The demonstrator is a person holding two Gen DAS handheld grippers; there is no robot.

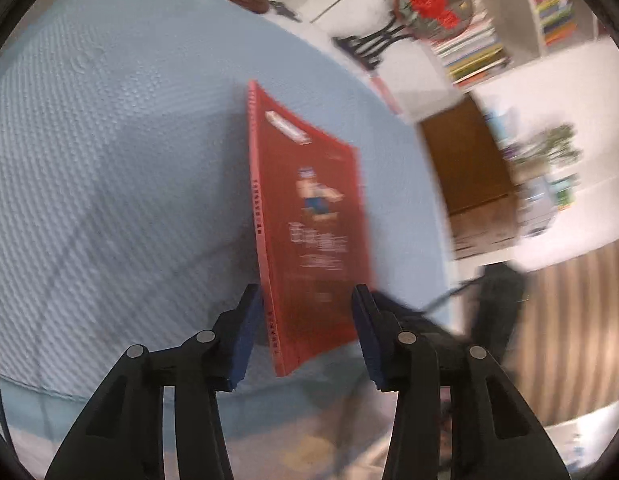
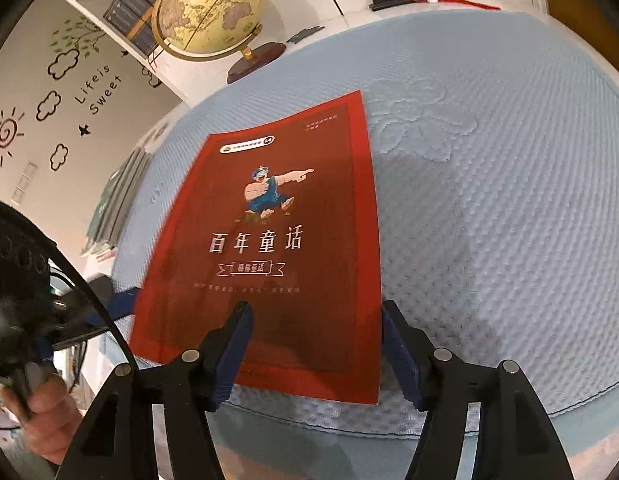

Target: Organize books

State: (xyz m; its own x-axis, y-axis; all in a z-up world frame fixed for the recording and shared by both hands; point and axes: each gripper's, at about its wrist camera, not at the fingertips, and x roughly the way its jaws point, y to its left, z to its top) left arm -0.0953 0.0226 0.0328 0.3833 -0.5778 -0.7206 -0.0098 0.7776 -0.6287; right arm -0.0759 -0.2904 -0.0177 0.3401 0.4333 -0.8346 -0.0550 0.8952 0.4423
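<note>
A thin red book (image 2: 269, 240) with a cartoon figure on its cover lies on a blue textured cloth (image 2: 489, 220). My right gripper (image 2: 315, 308) stands open over its near right corner, with one finger above the cover and the other past the right edge. In the left wrist view the red book (image 1: 309, 220) looks tilted, spine to the left, and sits between the jaws of my left gripper (image 1: 305, 294). One pad (image 1: 245, 332) lies against the spine; the gap is far wider than the book. A blue left finger (image 2: 119, 303) runs under the book's left edge.
A globe (image 2: 213, 12) on a dark base stands at the cloth's far edge, with a round fan ornament (image 1: 433, 4) on a black stand. White shelves hold books (image 1: 473, 56). A cardboard box (image 1: 469, 184) sits on the floor. More books (image 2: 117, 204) lie left. A hand (image 2: 45, 420) holds the left gripper.
</note>
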